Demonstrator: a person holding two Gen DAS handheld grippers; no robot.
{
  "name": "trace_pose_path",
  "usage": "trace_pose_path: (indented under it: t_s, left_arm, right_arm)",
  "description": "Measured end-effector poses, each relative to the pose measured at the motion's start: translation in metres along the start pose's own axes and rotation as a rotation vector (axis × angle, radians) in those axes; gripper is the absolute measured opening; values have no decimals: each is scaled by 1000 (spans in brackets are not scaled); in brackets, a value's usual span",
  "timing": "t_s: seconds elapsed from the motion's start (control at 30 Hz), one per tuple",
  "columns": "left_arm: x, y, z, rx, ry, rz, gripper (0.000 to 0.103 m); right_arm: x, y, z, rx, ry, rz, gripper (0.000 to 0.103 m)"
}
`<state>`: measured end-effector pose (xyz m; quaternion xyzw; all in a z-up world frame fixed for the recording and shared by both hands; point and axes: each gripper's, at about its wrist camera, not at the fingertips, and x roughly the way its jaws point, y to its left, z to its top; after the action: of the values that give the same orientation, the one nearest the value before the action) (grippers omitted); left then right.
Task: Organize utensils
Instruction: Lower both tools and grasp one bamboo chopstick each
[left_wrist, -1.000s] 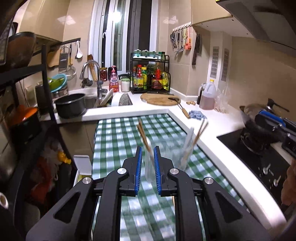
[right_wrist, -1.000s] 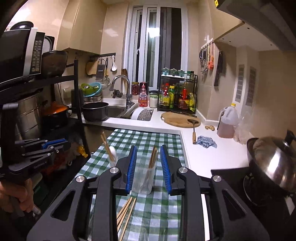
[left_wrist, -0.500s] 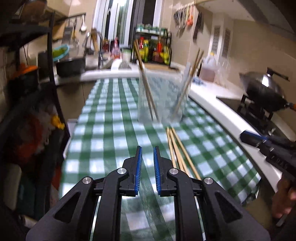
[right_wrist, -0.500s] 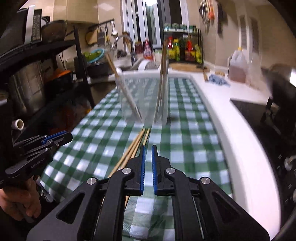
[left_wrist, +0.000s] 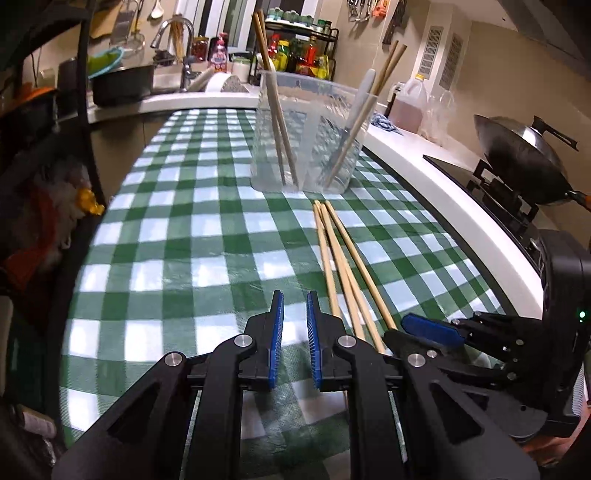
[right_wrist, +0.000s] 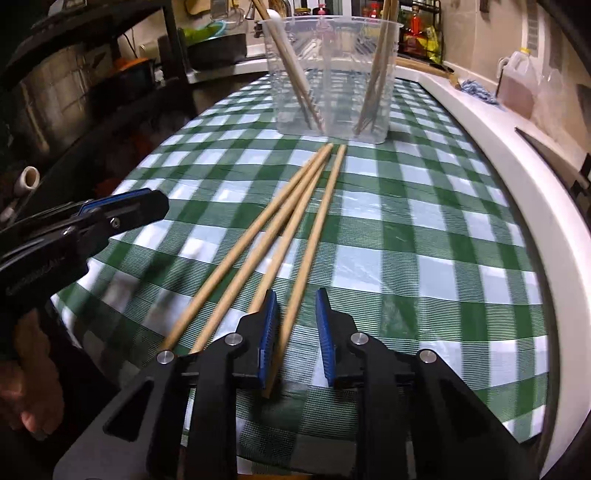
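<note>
My desk (right_wrist: 424, 236) carries a clear tub (right_wrist: 332, 74) toward its far edge, already holding a few utensils. Four loose chopsticks (right_wrist: 280, 221) still lie near the front edge. My right gripper (right_wrist: 293, 328) is opening its jaws around one; my left gripper (left_wrist: 294, 332) is clenched, empty.

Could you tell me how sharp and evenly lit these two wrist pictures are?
Left wrist: mostly sharp, fisheye bends the white counter edge, shelf side dark. Right wrist: the other gripper and the cloth near it smear with motion, chopsticks crisp, corners dim.
</note>
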<state>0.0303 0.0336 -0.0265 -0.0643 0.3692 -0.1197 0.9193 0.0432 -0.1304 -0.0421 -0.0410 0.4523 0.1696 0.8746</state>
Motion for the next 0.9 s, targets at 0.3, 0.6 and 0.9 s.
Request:
trace_pose_path:
  t_s: [0.3, 0.6, 0.9]
  left_arm:
    - [28, -25, -21, 57, 101, -49, 13]
    - [31, -38, -27, 152, 93, 64, 7]
    - [16, 0, -25, 41, 74, 149, 7]
  right_arm:
    - [-7, -23, -6, 65, 3, -89, 6]
    - [-6, -27, -3, 78, 12, -113, 6]
    - [-8, -30, -4, 106, 13, -159, 6]
